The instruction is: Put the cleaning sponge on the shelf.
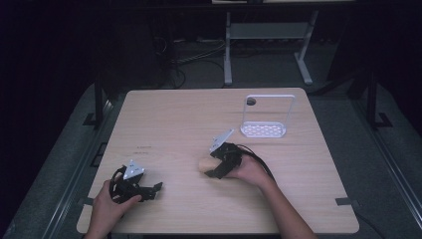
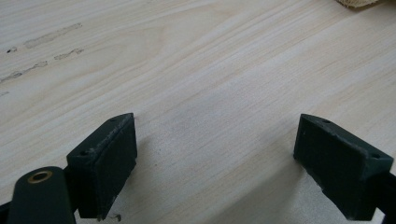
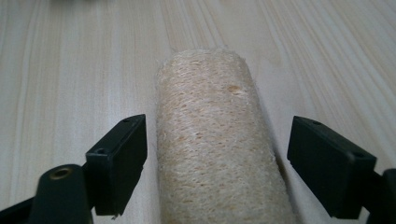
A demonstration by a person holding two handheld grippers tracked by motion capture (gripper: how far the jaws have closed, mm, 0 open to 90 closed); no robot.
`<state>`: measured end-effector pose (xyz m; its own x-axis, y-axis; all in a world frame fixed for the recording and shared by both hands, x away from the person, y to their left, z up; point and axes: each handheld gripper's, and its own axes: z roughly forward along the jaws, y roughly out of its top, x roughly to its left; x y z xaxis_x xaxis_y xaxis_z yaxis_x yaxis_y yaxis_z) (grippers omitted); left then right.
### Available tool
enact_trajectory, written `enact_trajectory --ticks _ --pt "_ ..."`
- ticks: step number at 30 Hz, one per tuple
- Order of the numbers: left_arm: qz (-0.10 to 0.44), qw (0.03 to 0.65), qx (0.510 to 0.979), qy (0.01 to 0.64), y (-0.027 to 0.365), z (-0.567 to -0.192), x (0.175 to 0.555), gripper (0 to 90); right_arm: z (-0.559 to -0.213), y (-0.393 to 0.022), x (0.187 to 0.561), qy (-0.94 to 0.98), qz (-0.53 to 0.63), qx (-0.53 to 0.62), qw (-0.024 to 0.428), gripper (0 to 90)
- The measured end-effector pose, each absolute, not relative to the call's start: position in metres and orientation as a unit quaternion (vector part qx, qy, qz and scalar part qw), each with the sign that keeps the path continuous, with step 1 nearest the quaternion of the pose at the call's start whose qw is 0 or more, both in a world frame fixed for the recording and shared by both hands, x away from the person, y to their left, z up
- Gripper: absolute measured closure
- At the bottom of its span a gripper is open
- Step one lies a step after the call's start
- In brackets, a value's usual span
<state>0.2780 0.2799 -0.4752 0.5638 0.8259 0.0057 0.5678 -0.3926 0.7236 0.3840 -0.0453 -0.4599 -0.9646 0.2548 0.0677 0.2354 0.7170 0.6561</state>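
where right claw (image 3: 215,163) straddles loofah (image 3: 217,140), rack (image 1: 263,117) overhead

A loofah (image 1: 205,165) lies on the surface (image 1: 174,124) near its middle, between the spread jaws of the right claw (image 3: 236,158), which touch neither side of it. A rack (image 1: 263,117) stands behind it, toward the far right. The left claw (image 1: 152,191) rests at the near left, well apart from the loofah, jaws spread over bare surface.
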Motion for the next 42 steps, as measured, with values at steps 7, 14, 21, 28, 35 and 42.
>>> enact_trajectory --ticks 7,14,21,28,35,42 --pt "0.186 0.347 0.814 0.428 0.28 -0.475 0.278 12.8 -0.46 -0.045 0.383 0.929 0.348 0.125 0.018 28.4" --pt "0.186 0.347 0.813 0.428 0.28 -0.475 0.278 12.8 -0.461 -0.045 0.382 0.93 0.348 0.118 0.016 39.6" --pt "0.187 0.346 0.814 0.427 0.28 -0.475 0.278 12.8 -0.46 -0.045 0.38 0.93 0.348 0.116 0.015 40.5" --pt "0.186 0.347 0.813 0.428 0.28 -0.475 0.278 12.8 -0.453 -0.049 0.376 0.926 0.354 0.13 0.019 40.6" --pt "0.187 0.347 0.813 0.428 0.28 -0.475 0.278 12.8 -0.451 -0.054 0.374 0.922 0.357 0.146 0.028 40.5" --pt "0.187 0.347 0.814 0.428 0.28 -0.475 0.278 12.8 -0.447 -0.064 0.374 0.917 0.359 0.173 0.037 40.6"
